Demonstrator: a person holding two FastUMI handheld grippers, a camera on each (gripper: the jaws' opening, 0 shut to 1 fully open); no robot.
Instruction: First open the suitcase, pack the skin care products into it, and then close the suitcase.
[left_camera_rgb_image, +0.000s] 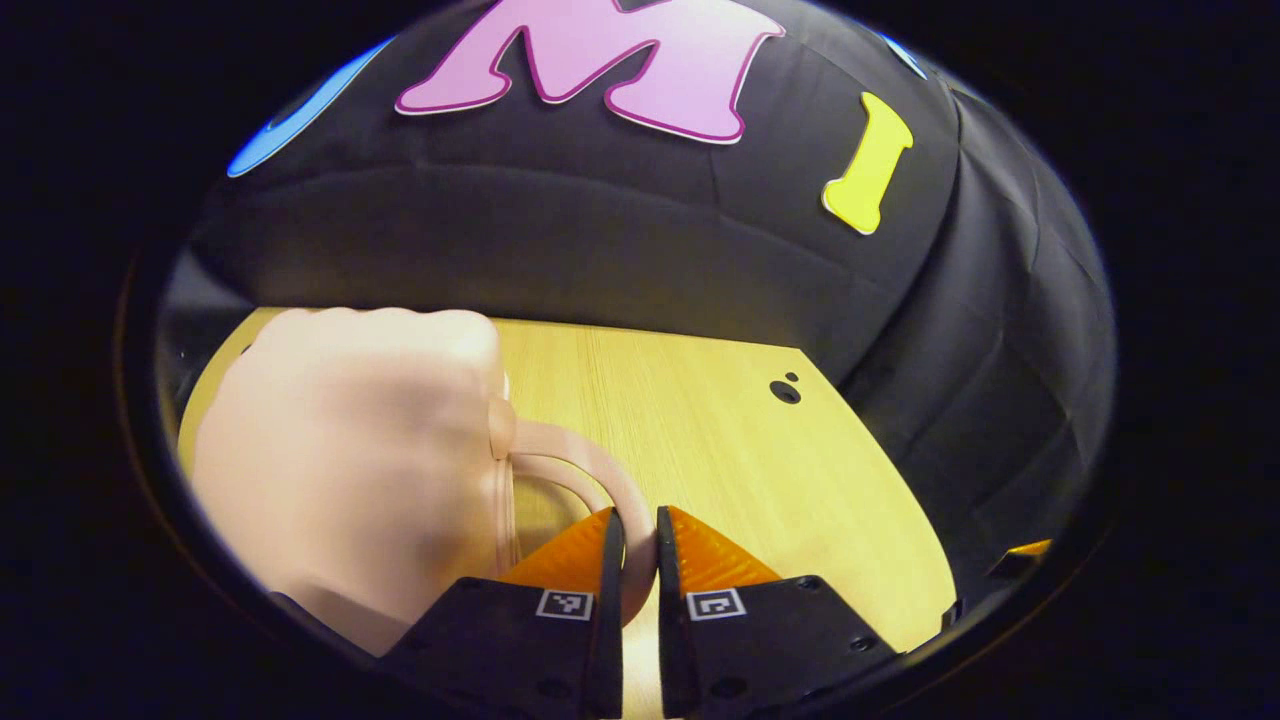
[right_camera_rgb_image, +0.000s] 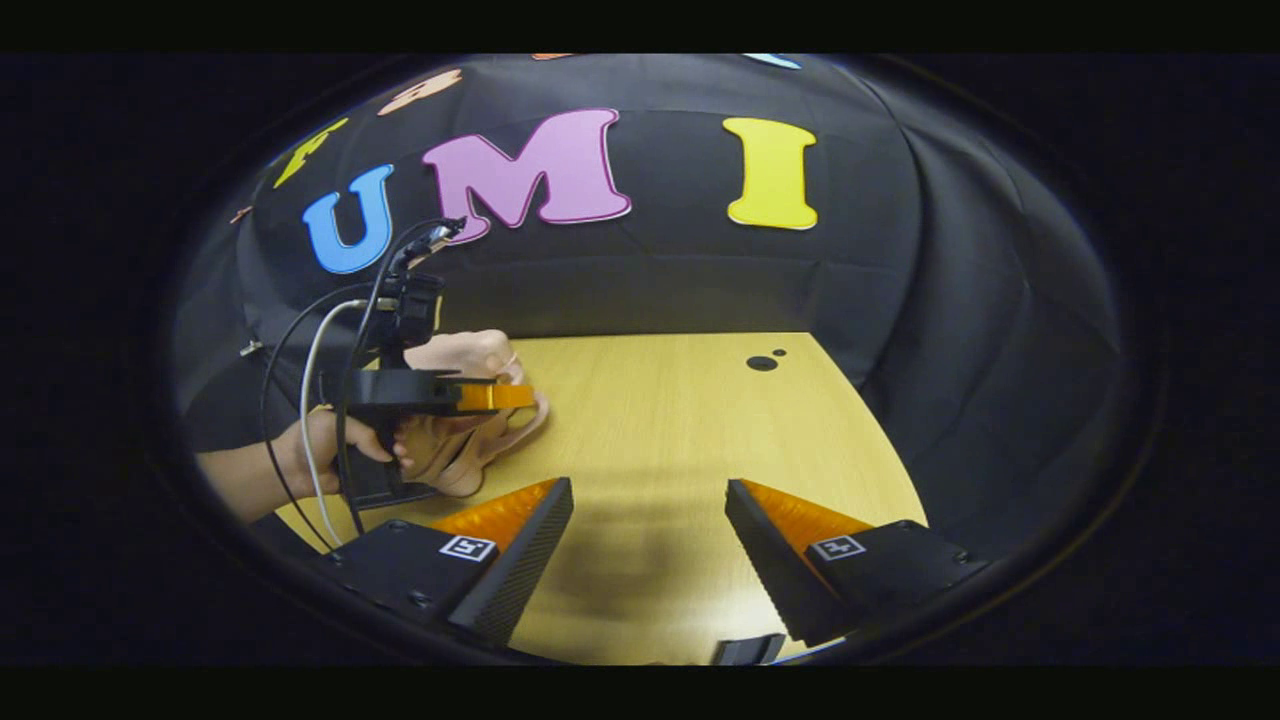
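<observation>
Wooden table (right_camera_rgb_image: 680, 440) under black booth wall. Left gripper (left_camera_rgb_image: 640, 560) pinched narrow on handle (left_camera_rgb_image: 590, 470) of pink suitcase (left_camera_rgb_image: 350, 460). Right gripper (right_camera_rgb_image: 650, 540) wide, holding nothing.

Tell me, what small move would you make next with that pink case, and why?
Probably lift the handle gently to start raising the lid. In the left gripper view, the left gripper is shut on the pink loop handle of the suitcase, which looks closed on the table. In the right gripper view, the right gripper is open over bare wood, holding nothing, so it's free to help.
</observation>
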